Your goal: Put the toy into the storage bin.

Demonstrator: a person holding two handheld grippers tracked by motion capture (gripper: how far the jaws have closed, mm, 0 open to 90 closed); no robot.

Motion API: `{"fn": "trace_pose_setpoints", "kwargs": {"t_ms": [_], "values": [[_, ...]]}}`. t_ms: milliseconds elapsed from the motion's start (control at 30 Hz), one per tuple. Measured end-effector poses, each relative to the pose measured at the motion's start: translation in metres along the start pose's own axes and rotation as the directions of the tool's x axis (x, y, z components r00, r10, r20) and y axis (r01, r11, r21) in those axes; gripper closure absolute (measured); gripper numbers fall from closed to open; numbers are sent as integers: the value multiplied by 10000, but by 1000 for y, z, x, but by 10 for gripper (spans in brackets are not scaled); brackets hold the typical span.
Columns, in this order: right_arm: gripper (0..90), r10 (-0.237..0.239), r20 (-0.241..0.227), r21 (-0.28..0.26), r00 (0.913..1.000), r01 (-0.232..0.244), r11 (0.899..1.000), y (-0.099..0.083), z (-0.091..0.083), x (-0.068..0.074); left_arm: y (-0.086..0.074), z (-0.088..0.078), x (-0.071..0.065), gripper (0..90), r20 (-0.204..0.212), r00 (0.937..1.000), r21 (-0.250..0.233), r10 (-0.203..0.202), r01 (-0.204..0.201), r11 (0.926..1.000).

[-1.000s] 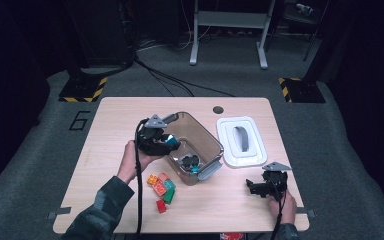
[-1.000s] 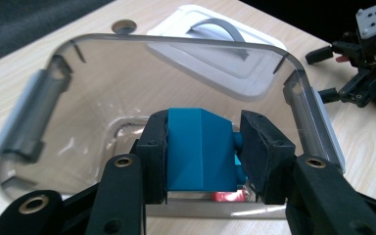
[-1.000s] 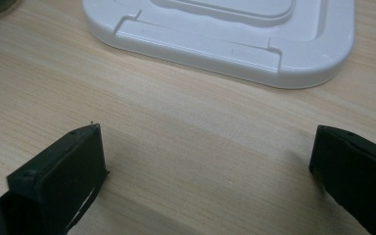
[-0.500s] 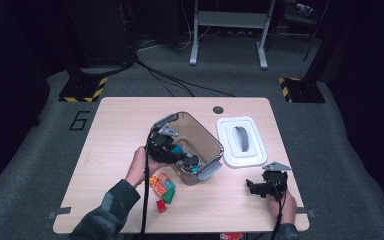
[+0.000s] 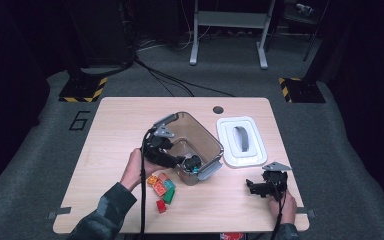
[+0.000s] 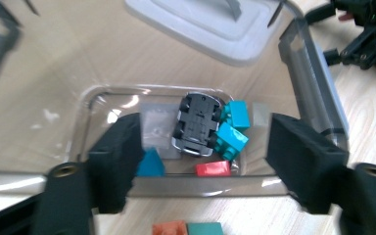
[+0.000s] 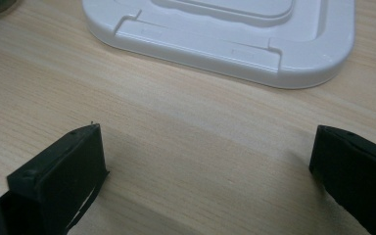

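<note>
Bricks and a toy car are going into the clear bin (image 5: pixel 200 142), and the job looks partly done. Nearest the person, a small pile of loose bricks (image 5: pixel 162 188) lies on the table (image 5: pixel 115 125) just before the bin: orange, teal, green and a red one a little apart. These seem to be what is left to load.

Inside the bin, seen in the left gripper view, the toy car (image 6: pixel 198 123) lies wheels up on the bottom, with teal bricks (image 6: pixel 232 132) touching its side, a red brick (image 6: pixel 213 169) by the near wall and another teal piece (image 6: pixel 150 164) at the left. The left gripper (image 6: pixel 203 156) hangs over the bin's near rim; its jaws have just been opening and now stand spread, with nothing pinched between them.

At the near right corner, the right gripper (image 7: pixel 205 161) rests low over bare wood, jaws wide apart and empty. Just beyond it lies the white lid (image 5: pixel 241 142), beside the bin and not yet fitted, likely the last step.

A round hole (image 5: pixel 218 109) marks the table's far edge. Beyond it lie grey carpet, black cables, a metal stand (image 5: pixel 227 30) and yellow-black striped feet (image 5: pixel 82 89) in a dark room.
</note>
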State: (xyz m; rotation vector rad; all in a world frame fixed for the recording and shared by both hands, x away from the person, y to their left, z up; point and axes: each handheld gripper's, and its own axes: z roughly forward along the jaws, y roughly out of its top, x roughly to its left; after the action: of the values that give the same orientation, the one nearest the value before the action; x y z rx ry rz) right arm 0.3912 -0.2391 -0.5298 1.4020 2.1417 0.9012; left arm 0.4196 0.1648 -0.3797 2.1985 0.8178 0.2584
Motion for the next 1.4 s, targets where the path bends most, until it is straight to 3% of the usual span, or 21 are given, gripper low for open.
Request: {"fn": "trace_pose_setpoints", "kwargs": {"t_ms": [133, 267, 600, 767, 900, 1167, 1267, 1400], "values": [[0, -2, -1, -1, 10000, 2, 10000, 0, 0, 0, -8, -19, 0, 189, -268, 9995, -411, -145, 134, 9991], [0, -2, -1, 0, 10000, 2, 10000, 0, 0, 0, -21, -33, 3, 159, -598, 9978, -487, -273, 244, 9985], [0, -6, -3, -1, 10000, 6, 10000, 0, 0, 0, -66, -42, 10, 136, -1154, 9905, -329, -747, 714, 9969], [0, 5, 1, 1, 10000, -5, 10000, 0, 0, 0, -89, -37, 10, 98, -1060, 9891, -197, -1023, 1008, 9947], [0, 1, 1, 0, 10000, -1, 10000, 0, 0, 0, -108, -27, 1, 56, -1139, 9863, 69, -1193, 1209, 9926], [0, 4, 0, -2, 10000, -4, 10000, 0, 0, 0, -134, -3, -27, 20, -1324, 9850, 371, -1110, 1169, 9925], [0, 1, 1, -2, 10000, -1, 10000, 0, 0, 0, -139, 6, -38, 32, -1420, 9863, 644, -839, 938, 9935], [0, 1, 0, 0, 10000, -1, 10000, 0, 0, 0, -143, 16, -48, 70, -1813, 9816, 837, -598, 760, 9936]]}}
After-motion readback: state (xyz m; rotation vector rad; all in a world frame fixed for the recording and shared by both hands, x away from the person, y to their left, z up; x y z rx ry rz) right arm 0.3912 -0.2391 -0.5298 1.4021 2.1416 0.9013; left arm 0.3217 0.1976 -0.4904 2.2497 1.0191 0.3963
